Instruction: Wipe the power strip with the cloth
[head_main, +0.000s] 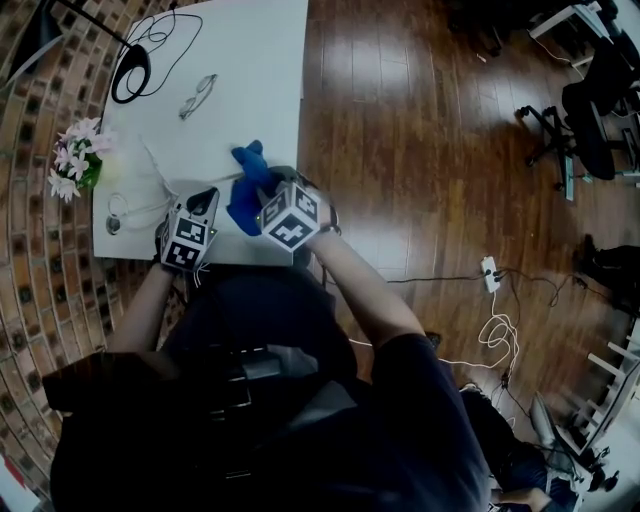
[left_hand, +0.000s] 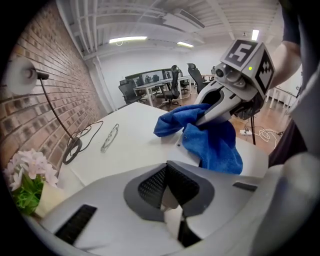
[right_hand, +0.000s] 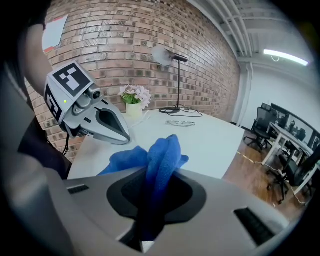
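Observation:
A blue cloth (head_main: 245, 195) hangs bunched over the near part of the white table (head_main: 250, 80). My right gripper (head_main: 262, 190) is shut on it; in the right gripper view the cloth (right_hand: 162, 155) runs up out of the jaws. My left gripper (head_main: 205, 198) is just left of it, jaws almost together. In the left gripper view a thin white piece shows pinched between the pads (left_hand: 170, 212), seemingly the white cable (head_main: 150, 170) that lies on the table. No power strip shows on the table. The left gripper view shows the cloth (left_hand: 215, 145) under the right gripper (left_hand: 200, 120).
Glasses (head_main: 197, 96) lie mid-table. A lamp's black cord (head_main: 135, 70) coils at the far left. A pot of pink flowers (head_main: 75, 155) stands at the left edge by the brick wall. A white power strip (head_main: 489, 272) with cords lies on the wooden floor to the right.

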